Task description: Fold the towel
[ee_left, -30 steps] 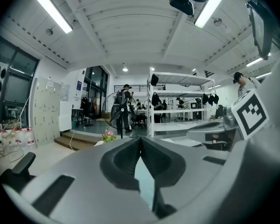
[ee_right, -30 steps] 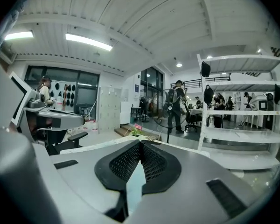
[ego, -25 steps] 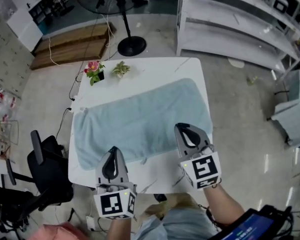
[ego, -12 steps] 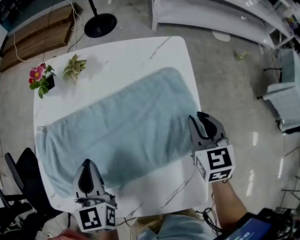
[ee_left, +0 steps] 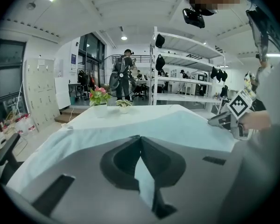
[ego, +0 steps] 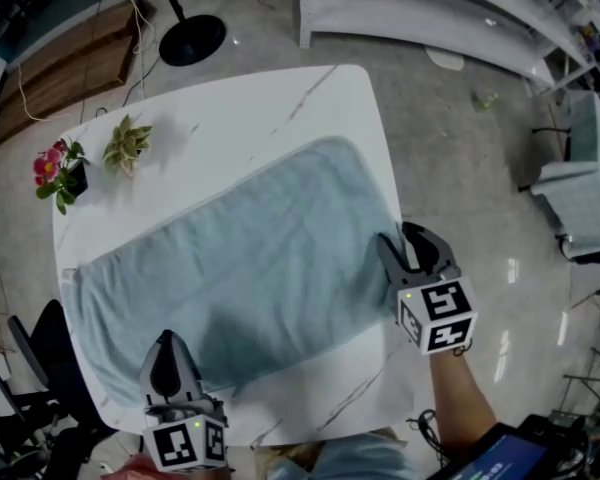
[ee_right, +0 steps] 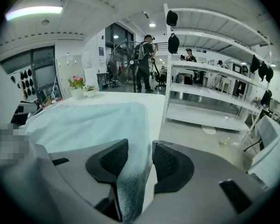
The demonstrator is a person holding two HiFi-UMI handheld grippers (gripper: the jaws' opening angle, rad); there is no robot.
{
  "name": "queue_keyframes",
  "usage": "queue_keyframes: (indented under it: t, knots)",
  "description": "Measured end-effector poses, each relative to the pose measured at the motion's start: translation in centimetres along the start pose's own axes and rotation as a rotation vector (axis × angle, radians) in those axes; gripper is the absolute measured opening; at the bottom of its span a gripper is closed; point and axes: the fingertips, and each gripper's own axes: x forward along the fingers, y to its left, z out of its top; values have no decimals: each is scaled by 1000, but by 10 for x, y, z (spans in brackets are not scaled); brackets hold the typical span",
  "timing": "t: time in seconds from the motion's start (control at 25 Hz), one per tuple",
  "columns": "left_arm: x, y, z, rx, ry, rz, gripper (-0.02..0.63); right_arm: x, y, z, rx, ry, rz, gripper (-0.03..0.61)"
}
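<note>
Now the light blue towel (ego: 240,258) lies spread flat and unfolded, slantwise across the white table (ego: 230,118); no fold is begun. Against a second ago, both grippers sit lower and closer to the towel's near long edge, each toward one end of it.

The right gripper (ego: 408,246) shows the bigger change: its jaws have just been opening, and they now stand apart astride the towel's near right edge; in the right gripper view (ee_right: 141,146) a strip of towel (ee_right: 98,120) runs up between the pads, with a sliver of gap on one side, so nothing is pinched yet.

The left gripper (ego: 166,343) is clenched, tips meeting over the near left corner; in the left gripper view (ee_left: 140,138) the cloth shows only beneath the jaws, not between them.

My judgement: this is the reach before the first grasp; the right side looks ready to close on the edge, while the left must first open before it can take its corner; lifting one side alone would likely skew the fold.
</note>
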Motion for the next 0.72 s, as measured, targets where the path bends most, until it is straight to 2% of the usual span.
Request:
queue_keyframes:
  t: [0.08,0.2,0.24,0.52,0.72]
  knots:
    - [-1,1,2,0,1,8,8,2,1,1,6,7,14,167]
    - [-5,4,7,-6,-5,23,8,3,6,2,-13,16,26,64]
    - [-6,5,9,-8,-11,26,8,3,7,3,-18,17,22,48]
    - [-13,24,8,-35,-42,27,8,-6,23,34,-28,-32,8,41]
    - [-26,47,16,-60,-78,14,8,-24,53,69,-48,-74,5,41]
